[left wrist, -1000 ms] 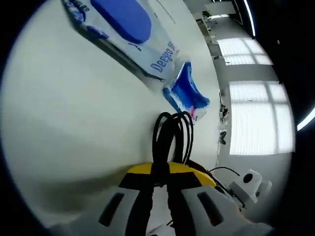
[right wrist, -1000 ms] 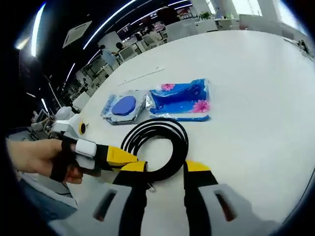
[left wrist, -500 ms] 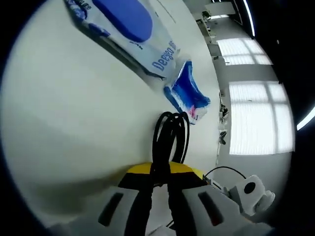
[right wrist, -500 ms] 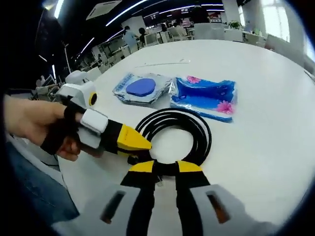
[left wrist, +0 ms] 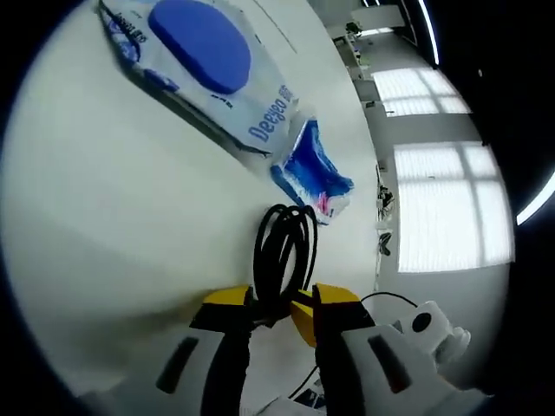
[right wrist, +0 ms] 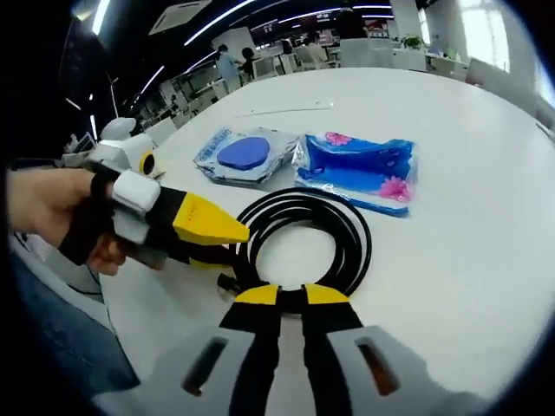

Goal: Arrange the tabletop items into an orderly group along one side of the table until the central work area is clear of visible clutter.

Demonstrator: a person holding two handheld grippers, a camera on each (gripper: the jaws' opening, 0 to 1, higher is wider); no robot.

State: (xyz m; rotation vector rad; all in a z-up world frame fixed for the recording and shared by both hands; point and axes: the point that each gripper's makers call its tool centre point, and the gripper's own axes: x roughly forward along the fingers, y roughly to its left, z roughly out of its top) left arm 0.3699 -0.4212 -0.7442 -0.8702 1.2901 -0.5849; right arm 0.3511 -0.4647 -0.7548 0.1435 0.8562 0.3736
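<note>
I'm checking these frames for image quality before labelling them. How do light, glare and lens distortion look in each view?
Left gripper view: the windows are blown out to white, the table curves strongly under the fisheye lens, and the wipes pack stays readable. Right gripper view: even overhead light, ceiling strips bend into arcs, the cable is sharp, and the hand at the edge is soft.

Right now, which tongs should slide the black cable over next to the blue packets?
Probably the right tongs: they look closed on the near edge of the black cable. The left tongs sit open beside the coil, gripping nothing. The blue packets lie just past the cable.
</note>
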